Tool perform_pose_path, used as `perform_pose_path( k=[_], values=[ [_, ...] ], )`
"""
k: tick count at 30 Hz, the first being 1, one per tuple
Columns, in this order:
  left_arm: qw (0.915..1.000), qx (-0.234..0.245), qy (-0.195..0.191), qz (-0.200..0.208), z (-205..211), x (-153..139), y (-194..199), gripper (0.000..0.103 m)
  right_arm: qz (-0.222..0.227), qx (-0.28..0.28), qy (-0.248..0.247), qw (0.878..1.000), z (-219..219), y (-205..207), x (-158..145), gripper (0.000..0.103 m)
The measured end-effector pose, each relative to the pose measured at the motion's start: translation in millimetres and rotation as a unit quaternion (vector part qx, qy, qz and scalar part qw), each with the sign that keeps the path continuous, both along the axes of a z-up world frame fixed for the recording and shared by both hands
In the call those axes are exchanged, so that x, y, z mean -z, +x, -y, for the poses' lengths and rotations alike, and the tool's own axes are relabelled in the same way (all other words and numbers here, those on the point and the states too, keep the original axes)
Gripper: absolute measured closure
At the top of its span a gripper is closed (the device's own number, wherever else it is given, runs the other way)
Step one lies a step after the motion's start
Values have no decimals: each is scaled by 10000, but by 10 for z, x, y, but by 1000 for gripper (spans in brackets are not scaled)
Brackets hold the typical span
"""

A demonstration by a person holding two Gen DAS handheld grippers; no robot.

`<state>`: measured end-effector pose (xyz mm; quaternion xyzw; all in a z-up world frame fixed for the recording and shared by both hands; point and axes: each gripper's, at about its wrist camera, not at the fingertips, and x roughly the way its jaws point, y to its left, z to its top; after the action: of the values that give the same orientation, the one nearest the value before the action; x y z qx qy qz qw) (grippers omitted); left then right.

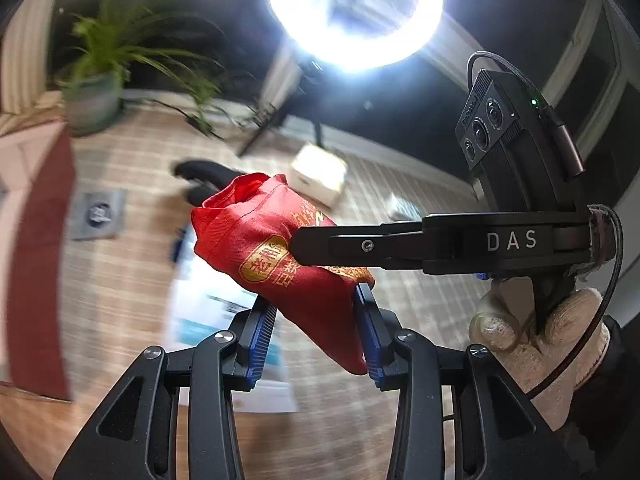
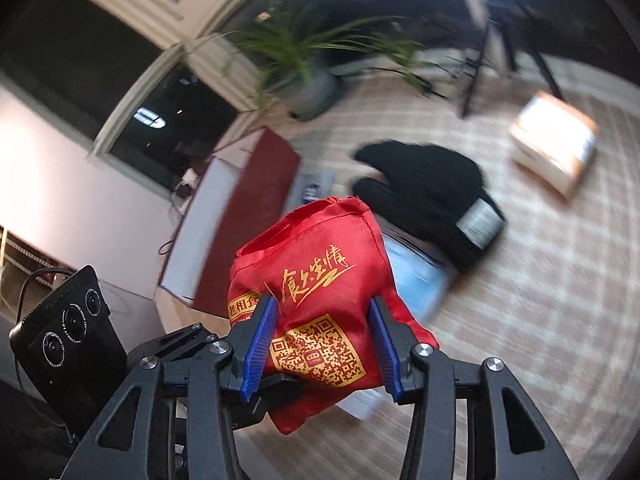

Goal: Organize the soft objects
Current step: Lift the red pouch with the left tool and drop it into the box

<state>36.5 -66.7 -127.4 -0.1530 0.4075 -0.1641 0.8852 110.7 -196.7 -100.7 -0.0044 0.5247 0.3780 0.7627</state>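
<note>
I've got the red cloth bag (image 1: pixel 276 248) up in the air over the floor (image 1: pixel 120 280), held by both claws. Left claw (image 1: pixel 316 320) is clamped on its lower, narrow end; bag's long axis runs up and away to the left from there. Right claw (image 2: pixel 324 344) is clamped across the QR-print part, coming in crosswise from the right, so both are equally near. Bkgd is motion-blurred: black garment (image 2: pixel 432 196), potted plant (image 1: pixel 96 80) readable; papers under the bag aren't.
</note>
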Motion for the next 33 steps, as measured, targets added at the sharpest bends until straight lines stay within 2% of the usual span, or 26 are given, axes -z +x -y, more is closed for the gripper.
perform_pose_path(
  k=[6, 12, 21, 27, 33],
  values=[
    [9977, -583, 33, 330, -576, -219, -166, 65, 218, -657, 33, 9976, -814, -108, -127, 60],
    [9907, -1277, 46, 466, -1211, -309, -359, 65, 339, -1343, -70, 9903, -1723, -246, -61, 60],
    [9746, -2223, -117, 223, -2138, -166, -672, 65, 298, -2001, -407, 9785, -2762, -496, 287, 60],
    [9661, -2574, -205, 25, -2505, -3, -809, 65, 346, -2138, -514, 9749, -3062, -590, 493, 60],
    [9611, -2748, -248, -133, -2644, 97, -846, 65, 377, -2085, -574, 9756, -3124, -629, 576, 60]
  ],
)
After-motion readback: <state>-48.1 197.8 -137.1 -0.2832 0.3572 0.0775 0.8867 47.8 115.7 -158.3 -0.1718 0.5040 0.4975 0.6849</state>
